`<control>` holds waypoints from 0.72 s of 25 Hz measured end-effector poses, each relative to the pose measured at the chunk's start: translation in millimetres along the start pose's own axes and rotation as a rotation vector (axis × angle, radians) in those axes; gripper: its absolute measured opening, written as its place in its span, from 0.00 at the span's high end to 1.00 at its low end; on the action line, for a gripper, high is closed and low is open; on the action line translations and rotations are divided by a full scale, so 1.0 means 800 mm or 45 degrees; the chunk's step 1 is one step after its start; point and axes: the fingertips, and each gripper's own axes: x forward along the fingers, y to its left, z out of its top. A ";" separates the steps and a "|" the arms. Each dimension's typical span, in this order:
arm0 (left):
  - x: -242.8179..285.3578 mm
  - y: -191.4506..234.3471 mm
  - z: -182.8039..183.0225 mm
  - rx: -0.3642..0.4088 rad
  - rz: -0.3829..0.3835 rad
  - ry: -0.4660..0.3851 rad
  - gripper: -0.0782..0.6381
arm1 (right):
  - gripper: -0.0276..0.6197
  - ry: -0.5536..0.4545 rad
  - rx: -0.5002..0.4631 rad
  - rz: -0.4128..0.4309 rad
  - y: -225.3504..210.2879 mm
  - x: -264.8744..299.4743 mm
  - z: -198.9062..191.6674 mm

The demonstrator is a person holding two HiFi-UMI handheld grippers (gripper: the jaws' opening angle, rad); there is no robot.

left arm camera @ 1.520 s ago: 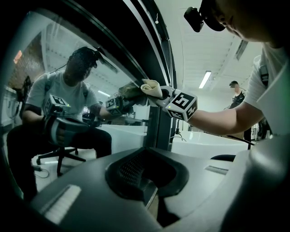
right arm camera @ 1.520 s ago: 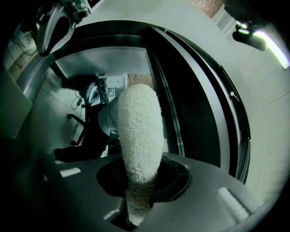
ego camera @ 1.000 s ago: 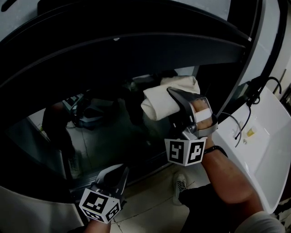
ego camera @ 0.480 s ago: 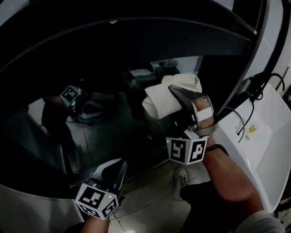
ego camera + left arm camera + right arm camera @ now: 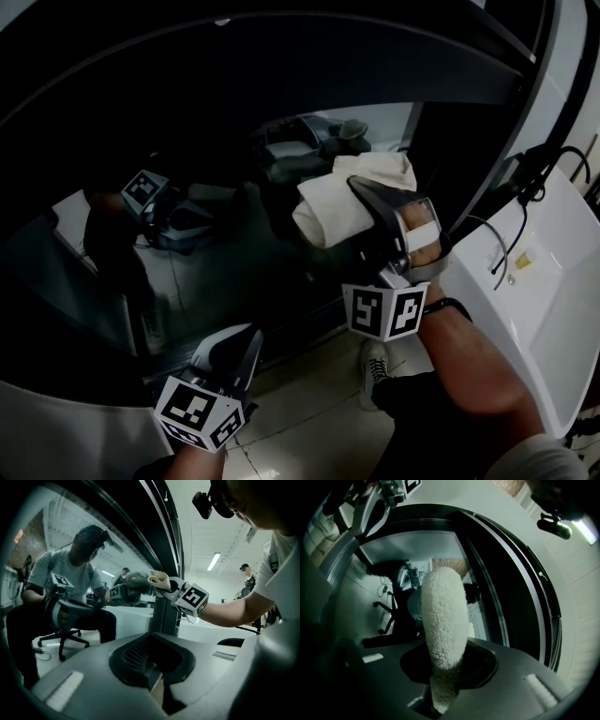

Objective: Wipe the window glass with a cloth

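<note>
The window glass (image 5: 216, 234) is dark and mirrors the room. My right gripper (image 5: 361, 202) is shut on a folded white cloth (image 5: 337, 202) and holds it up against the pane near the glass's right edge. In the right gripper view the cloth (image 5: 443, 616) stands up from between the jaws, facing the glass (image 5: 440, 550). My left gripper (image 5: 246, 342) hangs low at the left, shut and holding nothing, short of the glass. The left gripper view looks over its shut jaws at the cloth (image 5: 158, 579) and the glass (image 5: 70, 564).
A dark window frame post (image 5: 473, 178) stands right of the cloth. Beyond it is a white basin (image 5: 553, 291) with a curved tap (image 5: 489, 251). Below lie pale floor tiles (image 5: 309, 417) and a person's shoe (image 5: 373, 380). A seated person's reflection (image 5: 70, 578) shows in the glass.
The right gripper and its cloth have stayed almost in place on the glass. The left gripper has drifted slightly left. The reflections in the pane have shifted a little.
</note>
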 end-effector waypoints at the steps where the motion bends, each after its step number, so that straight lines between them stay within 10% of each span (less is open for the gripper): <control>1: 0.000 0.000 0.000 0.000 0.000 0.002 0.87 | 0.83 0.001 0.002 0.001 0.001 0.000 0.000; 18: -0.001 -0.004 0.007 0.003 -0.002 0.032 0.87 | 0.83 0.008 0.036 0.032 0.008 -0.002 -0.001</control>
